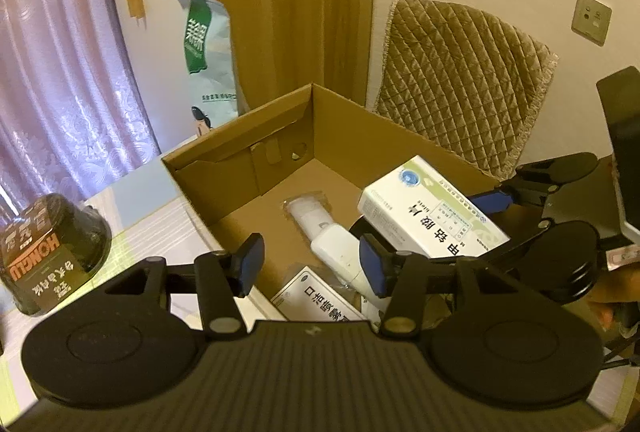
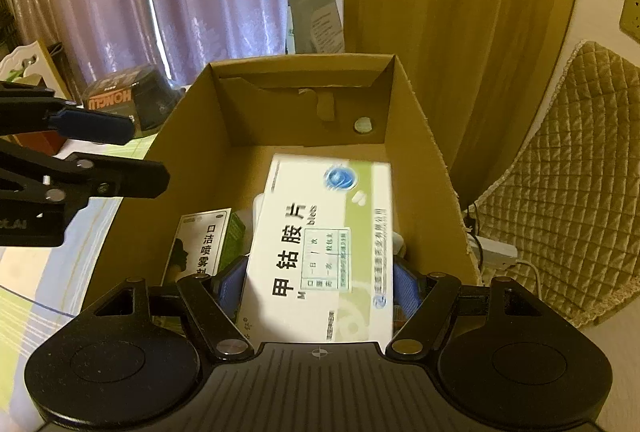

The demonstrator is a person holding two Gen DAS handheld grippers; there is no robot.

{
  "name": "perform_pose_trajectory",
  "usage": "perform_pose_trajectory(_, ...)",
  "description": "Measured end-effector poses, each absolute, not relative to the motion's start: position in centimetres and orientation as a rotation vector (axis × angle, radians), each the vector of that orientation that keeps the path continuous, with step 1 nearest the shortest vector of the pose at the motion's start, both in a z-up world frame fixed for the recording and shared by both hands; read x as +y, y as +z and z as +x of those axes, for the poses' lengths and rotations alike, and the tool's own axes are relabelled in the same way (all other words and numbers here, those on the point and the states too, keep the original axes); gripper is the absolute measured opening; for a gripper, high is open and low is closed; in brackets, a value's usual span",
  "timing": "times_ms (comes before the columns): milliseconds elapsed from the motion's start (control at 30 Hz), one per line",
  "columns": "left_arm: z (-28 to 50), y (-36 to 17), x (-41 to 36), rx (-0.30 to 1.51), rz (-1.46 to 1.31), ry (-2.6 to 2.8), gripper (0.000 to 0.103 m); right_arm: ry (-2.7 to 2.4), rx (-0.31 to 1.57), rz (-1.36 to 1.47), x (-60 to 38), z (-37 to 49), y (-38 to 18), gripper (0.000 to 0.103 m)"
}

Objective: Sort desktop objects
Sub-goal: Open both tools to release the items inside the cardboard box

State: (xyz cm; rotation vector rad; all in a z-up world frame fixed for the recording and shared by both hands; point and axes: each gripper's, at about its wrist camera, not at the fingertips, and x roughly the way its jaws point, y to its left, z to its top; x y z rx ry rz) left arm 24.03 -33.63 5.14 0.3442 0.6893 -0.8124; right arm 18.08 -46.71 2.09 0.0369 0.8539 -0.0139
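Note:
An open cardboard box (image 1: pixel 240 136) stands on the table. Inside it lie a white tube in plastic wrap (image 1: pixel 320 228) and a white spray carton (image 1: pixel 316 300) with a green side (image 2: pixel 204 244). My right gripper (image 2: pixel 320 288) is shut on a white and green medicine carton (image 2: pixel 320 232), held tilted over the box's near right part. In the left wrist view this medicine carton (image 1: pixel 432 208) hangs over the box's right side in the right gripper (image 1: pixel 460 228). My left gripper (image 1: pixel 311 264) is open over the box's near left wall with nothing in it, and also shows as the left gripper (image 2: pixel 140 156).
A black instant-noodle bowl (image 1: pixel 52 252) sits upside down on the table left of the box. Behind the box stand a green and white bag (image 1: pixel 208 52) and a quilted chair cushion (image 1: pixel 460 84). A dark screen (image 1: pixel 624 136) rises at the right. A power strip (image 2: pixel 496 252) lies below the cushion.

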Motion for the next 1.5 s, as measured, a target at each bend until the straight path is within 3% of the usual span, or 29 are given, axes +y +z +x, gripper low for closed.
perform_pose_trajectory(133,23.9,5.2,-33.1,0.689,0.336,-0.802,0.067,-0.007,0.858,0.034,-46.5,18.3,2.0,0.072)
perform_pose_trajectory(633,23.0,4.7,-32.1,0.699,0.332,-0.766,0.077,-0.027,0.844,0.037,-46.4,17.5,2.5,0.072)
perform_pose_trajectory(700,22.7,4.7,-31.8,0.700,0.328,-0.756,0.085,-0.029,0.846,0.038,-46.3,17.3,2.6,0.072)
perform_pose_trajectory(900,22.1,4.6,-30.7,0.717,0.307,-0.723,0.092,-0.036,0.848,0.036,-46.0,16.6,3.0,0.073)
perform_pose_trajectory(933,21.9,4.6,-30.5,0.717,0.303,-0.718,0.094,-0.036,0.848,0.035,-45.9,16.5,3.1,0.077)
perform_pose_trajectory(1000,21.6,4.6,-30.1,0.714,0.298,-0.708,0.099,-0.039,0.842,0.030,-45.7,16.2,3.3,0.103)
perform_pose_trajectory(1500,19.4,4.5,-27.5,0.711,0.265,-0.654,0.102,-0.063,0.806,0.004,-44.2,13.8,4.9,0.103)
